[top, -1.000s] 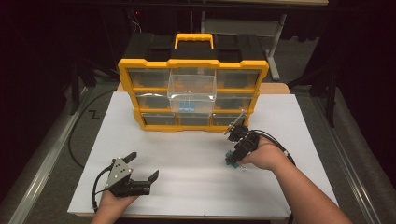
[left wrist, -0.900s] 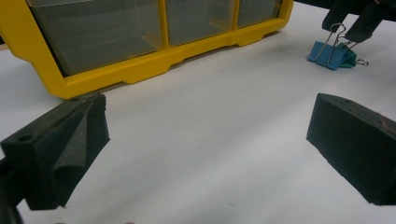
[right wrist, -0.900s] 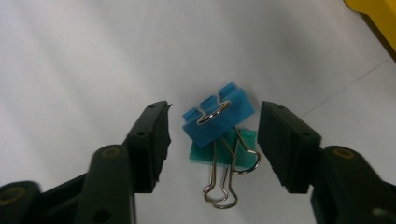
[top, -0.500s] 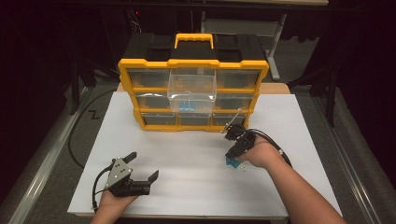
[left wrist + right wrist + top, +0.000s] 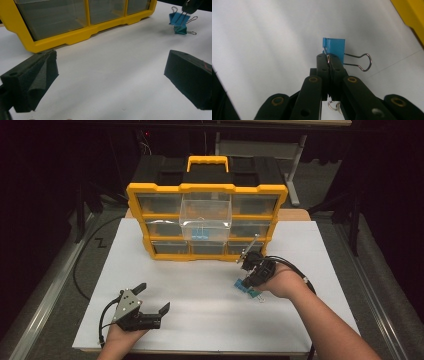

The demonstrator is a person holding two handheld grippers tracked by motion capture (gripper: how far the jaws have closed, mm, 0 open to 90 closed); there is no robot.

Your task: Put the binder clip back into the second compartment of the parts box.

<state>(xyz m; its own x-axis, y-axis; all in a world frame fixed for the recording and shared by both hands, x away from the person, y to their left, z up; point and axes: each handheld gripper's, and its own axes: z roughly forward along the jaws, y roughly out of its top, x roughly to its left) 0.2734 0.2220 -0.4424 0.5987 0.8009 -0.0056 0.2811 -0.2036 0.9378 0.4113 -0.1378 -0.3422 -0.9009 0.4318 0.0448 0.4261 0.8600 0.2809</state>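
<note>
While a white board [image 5: 200, 285] covers the table in a dark room, a yellow organizer [image 5: 207, 220] stands at its far edge, one clear drawer [image 5: 206, 217] pulled out. Just in front of the organizer's right corner, the right gripper [image 5: 328, 60] has just closed, pinching a blue binder clip [image 5: 335, 47]; another clip [image 5: 180, 29] lies beside it. Well nearer the person, the left gripper [image 5: 150, 302] rests with jaws apart.
</note>
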